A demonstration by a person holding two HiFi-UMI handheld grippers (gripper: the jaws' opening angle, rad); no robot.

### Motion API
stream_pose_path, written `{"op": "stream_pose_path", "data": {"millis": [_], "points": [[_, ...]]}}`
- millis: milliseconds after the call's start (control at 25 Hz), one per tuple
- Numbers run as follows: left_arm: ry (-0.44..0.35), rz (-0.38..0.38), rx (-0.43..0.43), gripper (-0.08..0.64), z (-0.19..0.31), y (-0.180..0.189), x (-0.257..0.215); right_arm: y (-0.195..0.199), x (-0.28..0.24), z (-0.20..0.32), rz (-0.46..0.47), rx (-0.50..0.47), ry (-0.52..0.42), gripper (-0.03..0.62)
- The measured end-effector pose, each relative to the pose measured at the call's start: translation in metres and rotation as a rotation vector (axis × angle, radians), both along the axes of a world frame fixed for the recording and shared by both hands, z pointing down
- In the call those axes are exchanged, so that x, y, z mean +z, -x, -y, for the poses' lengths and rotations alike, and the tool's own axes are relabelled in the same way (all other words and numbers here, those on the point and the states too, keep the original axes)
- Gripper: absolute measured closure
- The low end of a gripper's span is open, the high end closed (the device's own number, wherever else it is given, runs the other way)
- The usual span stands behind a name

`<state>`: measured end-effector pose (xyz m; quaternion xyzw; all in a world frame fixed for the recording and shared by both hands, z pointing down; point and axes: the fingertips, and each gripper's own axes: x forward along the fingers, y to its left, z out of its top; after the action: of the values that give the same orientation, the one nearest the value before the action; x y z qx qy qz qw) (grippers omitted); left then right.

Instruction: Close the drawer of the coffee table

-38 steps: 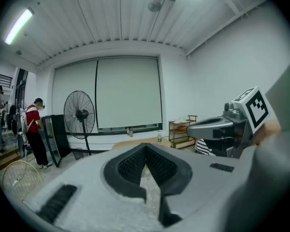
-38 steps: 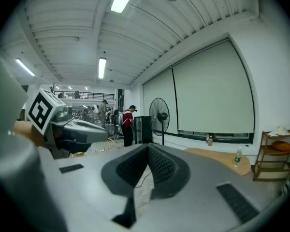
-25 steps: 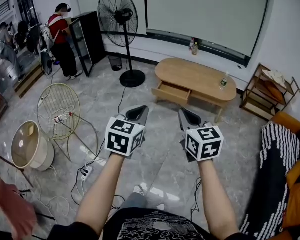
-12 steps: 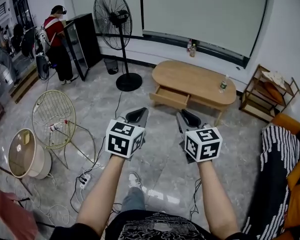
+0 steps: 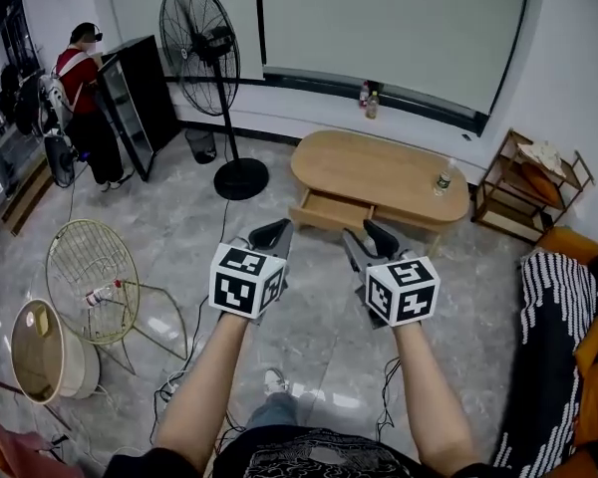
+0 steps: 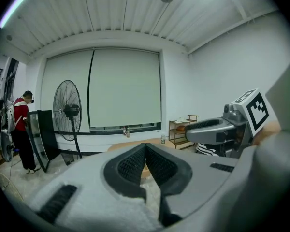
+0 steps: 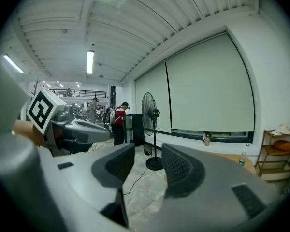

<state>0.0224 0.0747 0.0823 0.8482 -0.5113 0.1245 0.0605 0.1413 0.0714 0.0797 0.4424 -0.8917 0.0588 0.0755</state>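
Observation:
The oval wooden coffee table [image 5: 389,167] stands ahead on the tiled floor, with its drawer [image 5: 331,210] pulled out toward me. Both grippers are held at chest height, short of the table and touching nothing. My left gripper [image 5: 269,234] points at the drawer's left end; in the left gripper view [image 6: 145,148] its pads meet at the tip, shut and empty. My right gripper [image 5: 367,238] points at the drawer's right end. Its jaws have just been opening, and in the right gripper view [image 7: 148,159] they stand apart with nothing between them.
A bottle [image 5: 442,180] stands on the table's right end. A standing fan [image 5: 207,48], a black cabinet [image 5: 130,93] and a person in red [image 5: 80,78] are at the far left. A wooden shelf [image 5: 523,182] and a sofa [image 5: 568,327] line the right. A wire fan guard [image 5: 92,277] and cables [image 5: 174,371] lie left.
I have walked closer to the coffee table, and both grippers have moved forward with me. The right gripper's jaws, shut a second ago, have spread apart. The left stays shut.

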Motion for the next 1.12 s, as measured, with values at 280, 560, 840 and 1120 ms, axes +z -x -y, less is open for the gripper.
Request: {"op": "stream_pose_path", "data": {"millis": [280, 560, 840, 1120], "points": [[0.026, -0.012, 0.063, 0.557, 0.078, 0.035, -0.002, 0.037, -0.006, 0.069, -0.009, 0.046, 0.018, 0.351], [0.032, -0.03, 0.119, 0.556, 0.128, 0.067, -0.001, 0.073, -0.006, 0.111, -0.022, 0.086, 0.034, 0.295], [0.034, -0.036, 0.161, 0.556, 0.16, 0.083, -0.003, 0.087, -0.006, 0.14, -0.012, 0.152, 0.048, 0.264], [0.03, -0.031, 0.184, 0.557, 0.174, 0.091, -0.001, 0.083, -0.001, 0.153, 0.005, 0.239, 0.049, 0.244]]}}
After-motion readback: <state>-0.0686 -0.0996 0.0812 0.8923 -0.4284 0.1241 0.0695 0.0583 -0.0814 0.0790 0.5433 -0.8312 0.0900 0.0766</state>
